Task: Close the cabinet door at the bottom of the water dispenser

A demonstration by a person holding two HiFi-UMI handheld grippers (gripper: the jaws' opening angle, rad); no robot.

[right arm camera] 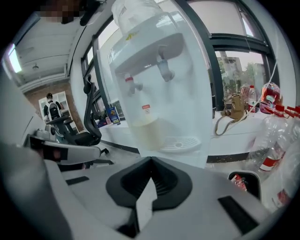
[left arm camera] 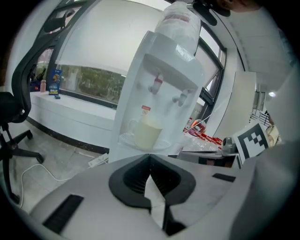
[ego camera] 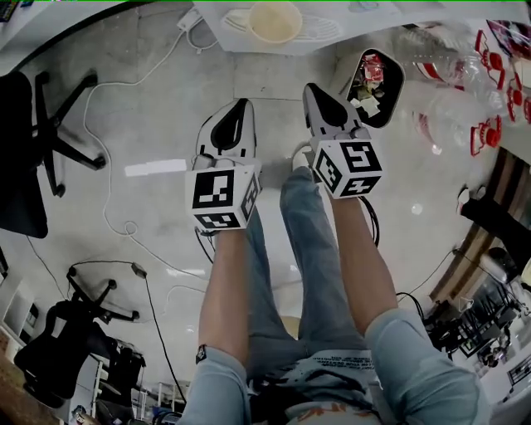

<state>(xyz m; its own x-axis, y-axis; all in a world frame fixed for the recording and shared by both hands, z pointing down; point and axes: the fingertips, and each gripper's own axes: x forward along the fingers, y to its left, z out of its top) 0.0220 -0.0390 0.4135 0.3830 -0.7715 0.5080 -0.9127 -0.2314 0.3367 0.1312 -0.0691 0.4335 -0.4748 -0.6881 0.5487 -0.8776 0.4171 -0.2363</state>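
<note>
The white water dispenser stands right ahead of both grippers, and its front also fills the right gripper view. A cream cup sits on its drip tray. Its bottom cabinet door is hidden behind the gripper bodies in both gripper views and does not show in the head view. My left gripper and right gripper hang side by side above the floor, pointing at the dispenser. The jaws of each meet at the tips, left gripper and right gripper, with nothing between them.
A black bin full of rubbish stands right of the dispenser, with clear plastic bottles beyond it. A white power strip and its cable lie on the floor at the left. Black office chairs stand at the far left.
</note>
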